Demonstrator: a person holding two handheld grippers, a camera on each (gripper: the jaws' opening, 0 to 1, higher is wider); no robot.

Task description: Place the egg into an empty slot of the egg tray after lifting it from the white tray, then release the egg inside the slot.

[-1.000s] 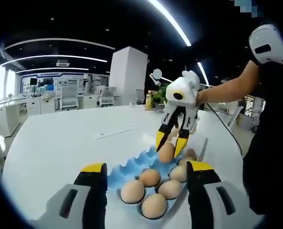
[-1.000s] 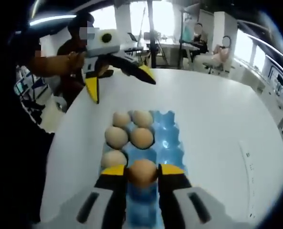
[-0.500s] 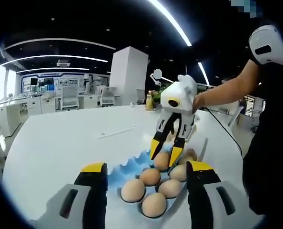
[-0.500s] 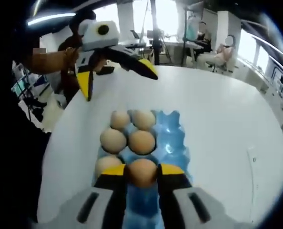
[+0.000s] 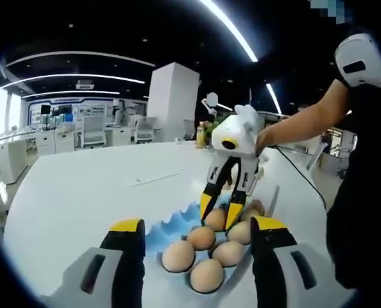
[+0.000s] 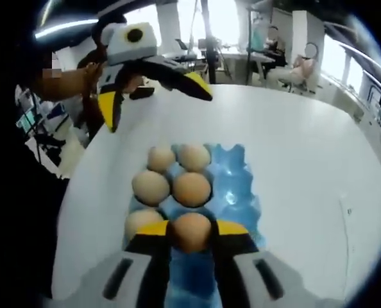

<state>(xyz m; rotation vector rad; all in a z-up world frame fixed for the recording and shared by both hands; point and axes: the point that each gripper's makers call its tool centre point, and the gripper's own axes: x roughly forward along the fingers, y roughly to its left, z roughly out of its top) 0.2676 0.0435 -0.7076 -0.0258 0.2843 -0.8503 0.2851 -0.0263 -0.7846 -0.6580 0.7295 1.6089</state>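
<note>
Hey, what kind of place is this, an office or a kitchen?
Probably an open-plan office or lab, not a kitchen: desks with office chairs in rows, long ceiling light strips, and a big white table holding the blue egg tray.

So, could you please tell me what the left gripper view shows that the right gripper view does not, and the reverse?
Left gripper view: the right gripper from outside, jaws closed around the brown egg low over the blue moulded egg tray, with a person's forearm behind it. Right gripper view: a look down into the tray, whose empty slots lie beside five seated brown eggs, and the left gripper held open above the table's far side. Shared: the round white table, tray, seated eggs and held egg.
</note>
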